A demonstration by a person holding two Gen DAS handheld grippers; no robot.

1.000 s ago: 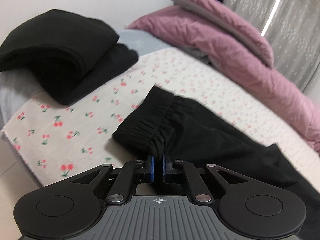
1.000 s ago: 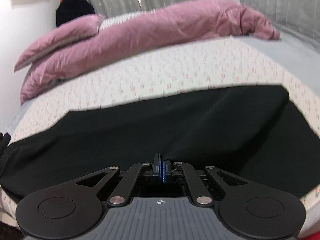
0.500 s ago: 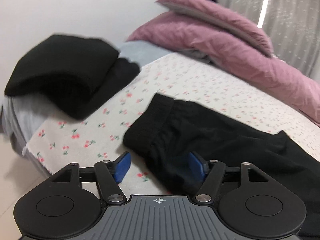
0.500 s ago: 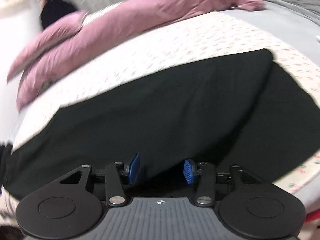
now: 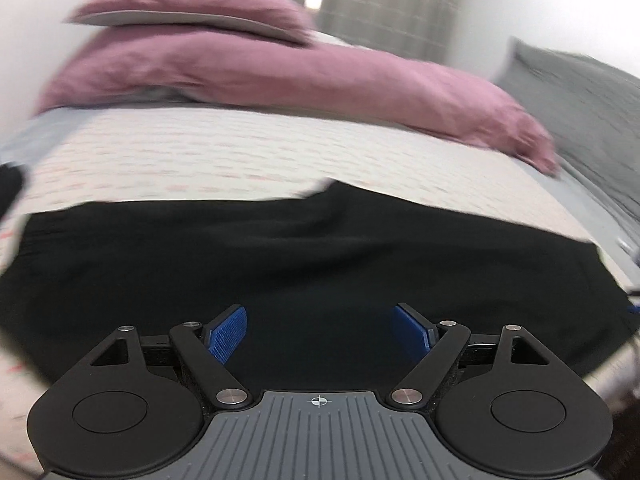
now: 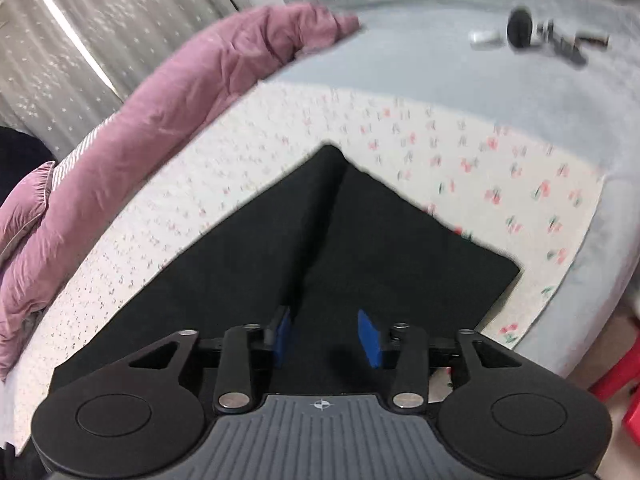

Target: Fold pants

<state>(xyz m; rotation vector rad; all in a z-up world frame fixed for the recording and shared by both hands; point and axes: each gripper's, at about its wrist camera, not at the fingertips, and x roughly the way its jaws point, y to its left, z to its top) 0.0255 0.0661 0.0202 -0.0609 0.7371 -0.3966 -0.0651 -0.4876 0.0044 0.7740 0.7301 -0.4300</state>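
The black pants (image 5: 304, 264) lie flat on the cherry-print sheet (image 6: 500, 168). The left gripper (image 5: 320, 330) has just been opening wide; the right gripper (image 6: 325, 338) has just been closing a little. Both hold nothing. I think each should take a hem corner at 12 o'clock, through all layers.

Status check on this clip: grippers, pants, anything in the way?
Left gripper open, jaws just opened; right gripper open, empty. Black pants released, flat on cherry-print sheet. Nothing blocking.
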